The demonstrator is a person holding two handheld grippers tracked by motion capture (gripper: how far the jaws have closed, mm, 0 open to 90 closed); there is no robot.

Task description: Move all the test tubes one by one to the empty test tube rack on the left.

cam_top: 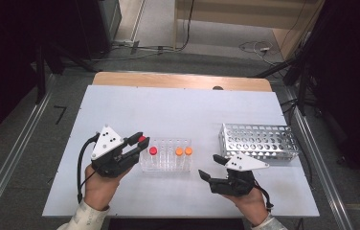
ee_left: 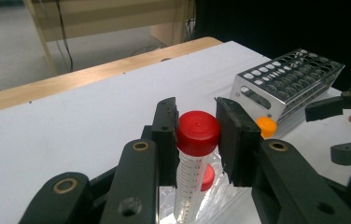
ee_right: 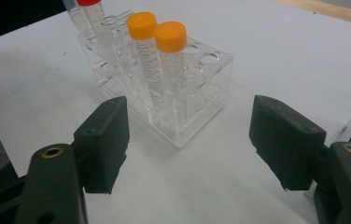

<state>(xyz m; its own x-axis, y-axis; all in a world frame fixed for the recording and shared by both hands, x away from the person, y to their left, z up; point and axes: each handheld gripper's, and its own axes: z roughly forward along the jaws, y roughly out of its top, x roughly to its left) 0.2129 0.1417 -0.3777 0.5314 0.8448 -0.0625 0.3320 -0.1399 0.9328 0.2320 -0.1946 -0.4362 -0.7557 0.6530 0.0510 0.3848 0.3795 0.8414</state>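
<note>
Red-capped tube [ee_left: 197, 140] clamped by cap in left gripper [cam_top: 137, 145], at left end of clear rack [cam_top: 166, 160], lower part still down among rack holes. Second red-capped tube [cam_top: 153, 151] just beside it, two orange-capped tubes [cam_top: 183, 152] farther right. Right gripper [cam_top: 212, 166] near rack's right end, jaws wide apart, holding nothing. Metal rack [cam_top: 259, 140] far right, likely destination. Advice: lift straight up, no tilt, so tube clears hole without dragging clear rack; steady clear rack with free gripper if it shifts.

The high view looks forward and down over the whole worktop [cam_top: 178, 110]; both claw views sit close and low, sharing the clear rack [ee_right: 197, 112].
</note>
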